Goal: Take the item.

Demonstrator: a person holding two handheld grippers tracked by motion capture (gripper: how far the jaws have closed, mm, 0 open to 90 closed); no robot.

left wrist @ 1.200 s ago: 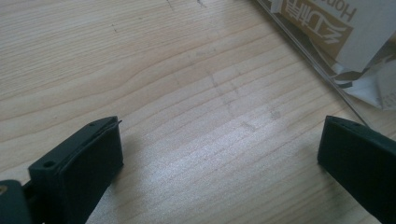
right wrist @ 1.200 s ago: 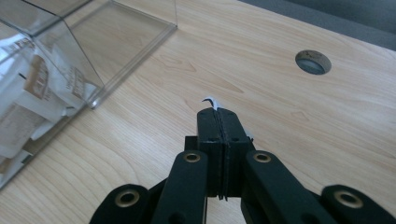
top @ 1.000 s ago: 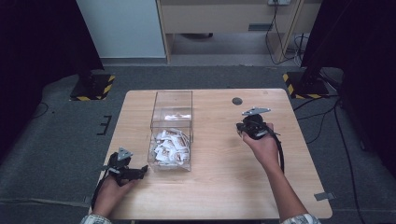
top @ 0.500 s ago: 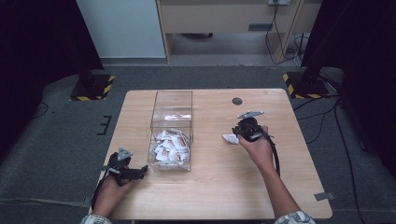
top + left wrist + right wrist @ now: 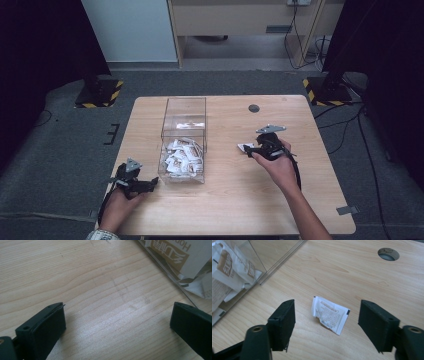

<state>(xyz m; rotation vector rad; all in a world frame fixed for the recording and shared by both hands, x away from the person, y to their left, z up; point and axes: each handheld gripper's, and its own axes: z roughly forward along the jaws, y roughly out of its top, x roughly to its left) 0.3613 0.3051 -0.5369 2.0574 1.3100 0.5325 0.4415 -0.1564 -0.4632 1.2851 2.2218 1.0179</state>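
Note:
A clear plastic box [image 5: 183, 137] stands on the wooden table [image 5: 225, 200], with several white and brown sachets [image 5: 182, 156] heaped in its near end. One small white sachet [image 5: 330, 314] lies flat on the table to the right of the box, seen also in the high view as a white sachet [image 5: 245, 147]. My right gripper [image 5: 327, 320] hovers just behind it; its jaws have just been opening and stand wide apart, with the sachet lying free on the wood between and beyond them. My left gripper [image 5: 145, 186] rests open at the table's near left, beside the box's corner [image 5: 172, 267].
A round cable hole [image 5: 254, 108] sits in the table's far middle, seen as a hole [image 5: 388, 253] in the right gripper view. Cabinets and black stands with striped bases [image 5: 327, 92] stand beyond the table. A cable trails from my right hand.
The right gripper moved left toward the box with a white sachet, then opened and let it lie on the table. The left gripper has stayed still.

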